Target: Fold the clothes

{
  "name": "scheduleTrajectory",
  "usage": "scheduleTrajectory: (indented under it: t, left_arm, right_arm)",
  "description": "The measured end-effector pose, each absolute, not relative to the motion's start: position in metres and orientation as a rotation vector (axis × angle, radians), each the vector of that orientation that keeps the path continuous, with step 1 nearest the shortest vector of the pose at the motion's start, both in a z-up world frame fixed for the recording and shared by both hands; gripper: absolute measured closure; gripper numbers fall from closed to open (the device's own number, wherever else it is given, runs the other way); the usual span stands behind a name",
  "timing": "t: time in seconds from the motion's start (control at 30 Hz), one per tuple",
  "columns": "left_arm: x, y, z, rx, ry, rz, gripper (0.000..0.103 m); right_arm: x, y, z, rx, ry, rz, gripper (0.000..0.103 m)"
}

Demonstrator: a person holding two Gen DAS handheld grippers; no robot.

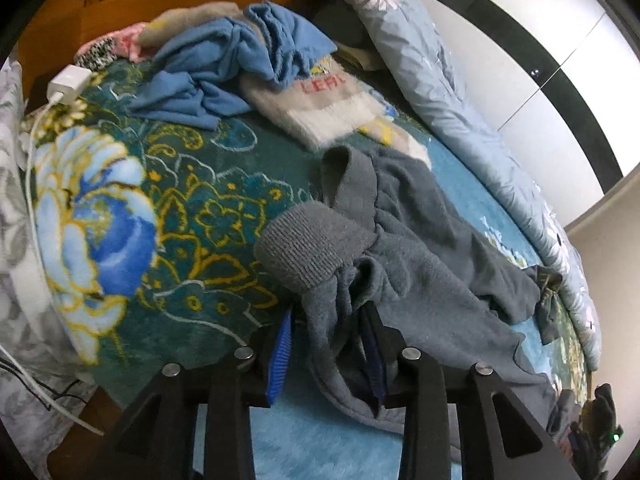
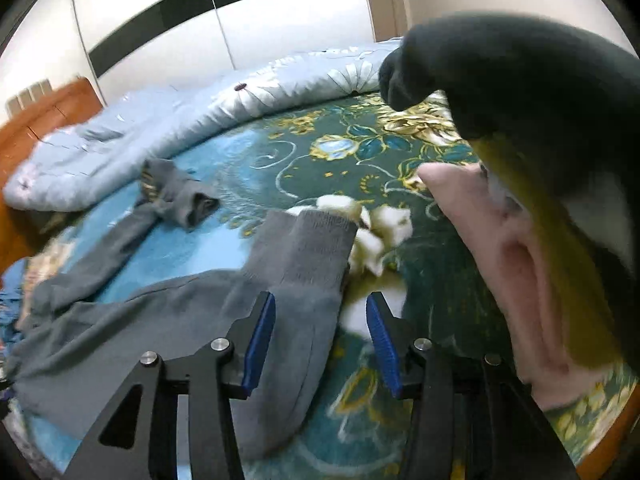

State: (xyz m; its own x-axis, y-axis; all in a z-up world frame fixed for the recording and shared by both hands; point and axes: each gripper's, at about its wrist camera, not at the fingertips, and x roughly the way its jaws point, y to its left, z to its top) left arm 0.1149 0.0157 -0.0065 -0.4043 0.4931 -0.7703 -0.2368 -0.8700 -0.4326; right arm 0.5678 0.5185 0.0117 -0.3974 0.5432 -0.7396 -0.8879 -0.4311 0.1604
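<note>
A grey sweater point(image 1: 420, 240) lies crumpled on the teal flowered blanket point(image 1: 180, 200) of a bed. Its ribbed cuff point(image 1: 308, 244) is folded over just ahead of my left gripper point(image 1: 328, 312). Grey cloth lies between the left jaws and drapes over the right finger, but the blue left pad point(image 1: 280, 352) stands off it, so the gripper is open. In the right wrist view the sweater point(image 2: 160, 320) spreads left, and a sleeve with its cuff point(image 2: 316, 232) runs between the wide-open jaws of my right gripper point(image 2: 320, 298). Neither pad touches it.
A blue garment point(image 1: 240, 60) and a white fluffy sweater point(image 1: 320, 100) are heaped at the far end. A pale blue quilt point(image 1: 440, 80) lines the bed's edge. A white charger point(image 1: 68, 80) and cable lie at left. A person's dark sleeve point(image 2: 520, 80) and pink cloth point(image 2: 500, 240) fill the right.
</note>
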Motion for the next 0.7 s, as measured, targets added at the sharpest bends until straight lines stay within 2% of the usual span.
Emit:
scheduleTrajectory:
  t: [0.17,0.23,0.3,0.33,0.57,0.7]
  left_arm:
    - [0.115,-0.011,0.013,-1.323,-0.396,2.388,0.063]
    - [0.115,-0.017,0.018,-1.307,-0.409,2.403,0.063]
    - [0.114,-0.018,0.02,-1.298,-0.418,2.406,0.062]
    - [0.114,-0.017,0.02,-1.299,-0.416,2.398,0.062]
    - [0.117,-0.006,0.014,-1.306,-0.395,2.355,0.062]
    - [0.115,-0.003,0.008,-1.316,-0.396,2.343,0.062]
  right_arm:
    - [0.554,0.536,0.001,-0.799,0.693,1.913,0.054]
    - [0.548,0.532,0.001,-0.823,0.665,1.942,0.058]
    - [0.543,0.525,0.005,-0.829,0.623,1.967,0.087]
    - [0.541,0.521,0.007,-0.83,0.594,1.967,0.089]
    - [0.556,0.498,0.036,-0.805,0.277,1.805,0.091]
    - [0.569,0.487,0.026,-0.896,0.111,1.662,0.091]
